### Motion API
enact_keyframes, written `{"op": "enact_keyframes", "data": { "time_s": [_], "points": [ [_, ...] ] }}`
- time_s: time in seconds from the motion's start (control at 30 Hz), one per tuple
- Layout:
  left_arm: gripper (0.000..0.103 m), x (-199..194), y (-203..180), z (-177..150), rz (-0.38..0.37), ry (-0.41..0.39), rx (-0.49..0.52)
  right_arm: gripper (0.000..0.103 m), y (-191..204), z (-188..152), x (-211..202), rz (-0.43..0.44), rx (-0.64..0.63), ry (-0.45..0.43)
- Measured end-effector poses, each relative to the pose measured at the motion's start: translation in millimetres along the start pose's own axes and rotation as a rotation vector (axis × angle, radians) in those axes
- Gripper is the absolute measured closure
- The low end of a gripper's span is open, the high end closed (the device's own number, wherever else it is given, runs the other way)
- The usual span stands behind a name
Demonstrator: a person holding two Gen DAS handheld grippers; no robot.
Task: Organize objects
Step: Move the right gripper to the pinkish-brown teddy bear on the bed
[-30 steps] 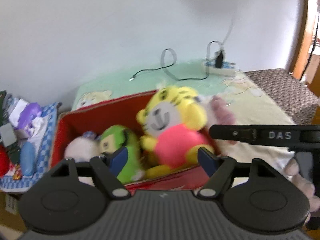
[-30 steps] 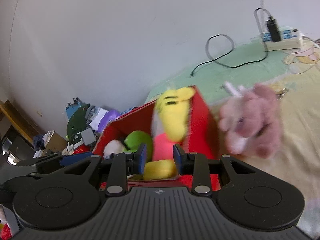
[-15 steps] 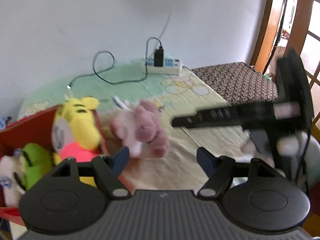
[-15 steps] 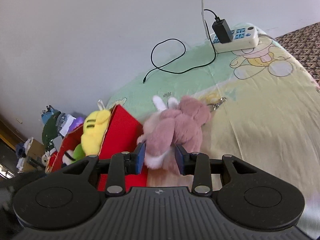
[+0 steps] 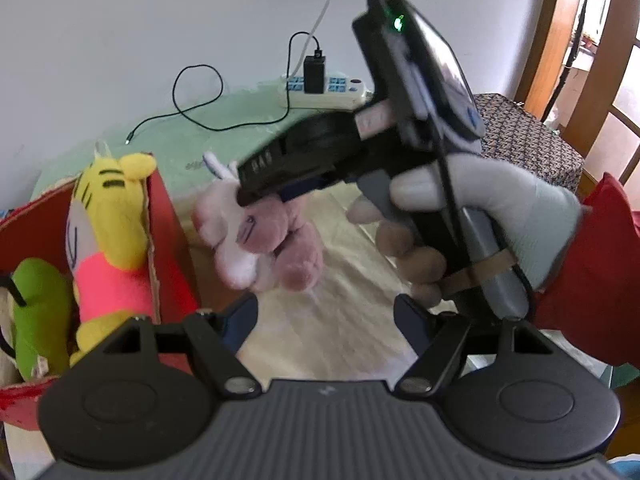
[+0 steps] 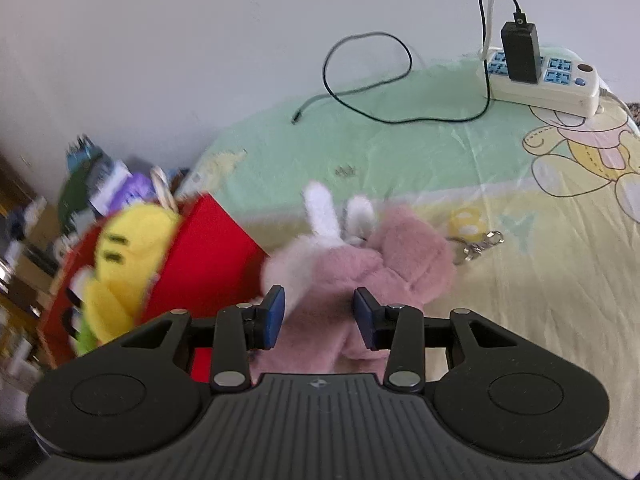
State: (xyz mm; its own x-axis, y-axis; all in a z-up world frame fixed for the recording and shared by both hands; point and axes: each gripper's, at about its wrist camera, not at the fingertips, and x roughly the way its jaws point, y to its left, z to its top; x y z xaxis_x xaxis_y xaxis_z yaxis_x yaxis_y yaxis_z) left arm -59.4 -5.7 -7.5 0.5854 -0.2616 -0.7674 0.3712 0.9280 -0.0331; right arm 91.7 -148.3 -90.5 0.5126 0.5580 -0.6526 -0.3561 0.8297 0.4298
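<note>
Pale wall [image 6: 200,60] stood behind a bed w/ a cartoon-bear sheet [image 6: 540,240], green toward the wall, yellow nearer. White power strip [image 6: 556,80] sat at the far end w/ a black charger [image 6: 520,52] plugged in; its thin black cable [image 6: 368,80] looped over the green part. Small metal keyring clip [image 6: 478,246] lay on the sheet just beside the pink plush.

Red box [image 5: 168,240] was at the bed's left side, holding a yellow tiger plush [image 5: 108,216] in a pink top, leaning on the box's right wall, and a green plush [image 5: 36,304] further left. Cluttered shelf stuff [image 6: 100,184] past the box was too blurred to tell apart.

Right gripper [image 6: 319,314], in a gloved right hand [image 5: 480,216] w/ a red sleeve [image 5: 592,264], reached over the pink bunny plush [image 6: 360,272], which was just right of the box, outside it. Jaws were partway apart w/ the plush's body between the blue pads [image 6: 274,312]; left pad looked to touch the fur, but couldn't tell if they were really pressing, or if the plush was on the sheet or lifted.

Left gripper [image 5: 326,320] hung nearer, beside the box, jaws about half open, nothing between them, only sheet below.
</note>
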Motion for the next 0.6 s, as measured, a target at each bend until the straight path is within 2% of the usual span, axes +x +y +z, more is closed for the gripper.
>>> {"op": "enact_keyframes", "data": {
  "time_s": [0.07,0.13,0.3,0.43,0.6],
  "points": [
    [0.026,3.4,3.0,2.2,0.001,0.003,-0.007,0.065,-7.7,-4.8,-6.9,-0.009,-0.006,-0.001],
    [0.026,7.5,4.4,5.0,-0.002,0.003,-0.009,0.058,-21.0,-7.4,-12.6,-0.008,0.033,0.015],
    [0.025,17.6,2.1,15.4,-0.026,0.002,0.004,0.059,-60.4,-26.8,-38.6,-0.02,0.132,0.019],
    [0.025,34.1,-0.6,29.3,-0.062,0.0,0.013,0.063,-85.4,-34.0,-52.6,-0.053,0.201,0.001],
    [0.027,65.9,-1.9,51.6,-0.106,0.004,0.002,0.063,-111.7,-41.5,-58.3,0.018,0.313,-0.017]
  ]
}}
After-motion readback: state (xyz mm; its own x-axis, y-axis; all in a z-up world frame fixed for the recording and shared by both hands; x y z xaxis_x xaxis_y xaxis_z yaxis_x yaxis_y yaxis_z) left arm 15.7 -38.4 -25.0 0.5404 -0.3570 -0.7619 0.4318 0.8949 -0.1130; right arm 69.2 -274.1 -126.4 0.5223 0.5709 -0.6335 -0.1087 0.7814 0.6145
